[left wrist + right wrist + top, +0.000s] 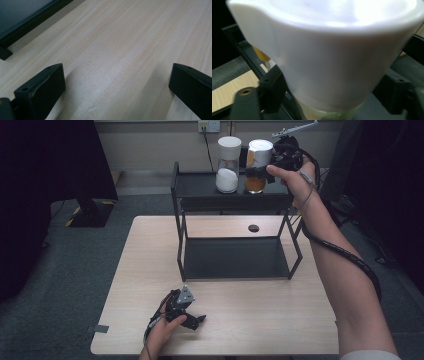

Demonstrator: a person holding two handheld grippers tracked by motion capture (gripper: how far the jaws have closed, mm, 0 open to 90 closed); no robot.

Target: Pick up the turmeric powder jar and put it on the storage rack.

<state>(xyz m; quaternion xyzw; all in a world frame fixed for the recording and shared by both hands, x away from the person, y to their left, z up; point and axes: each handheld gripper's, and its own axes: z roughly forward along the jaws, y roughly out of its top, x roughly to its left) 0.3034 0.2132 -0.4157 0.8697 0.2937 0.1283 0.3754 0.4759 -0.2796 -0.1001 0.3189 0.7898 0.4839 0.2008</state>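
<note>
beside the white-powder jar point(228, 165) on the shelf point(200, 187), right hand-held gripper point(267, 167) around orange-filled jar point(258, 166)

Your high view sits above your side of the table point(260, 320) and looks forward and down, taking in the whole tabletop, the black two-tier rack point(235, 220) and the back wall. Your left gripper view rides super low, skimming the wood point(120, 50) almost flat, with the rack's bottom edge point(27, 22) in its top-left corner, so it shares that front strip with the high view. Your right gripper view is jammed right up against the white lid point(324, 50) of the jar point(258, 166) on the top shelf, blurry from closeness.
</note>
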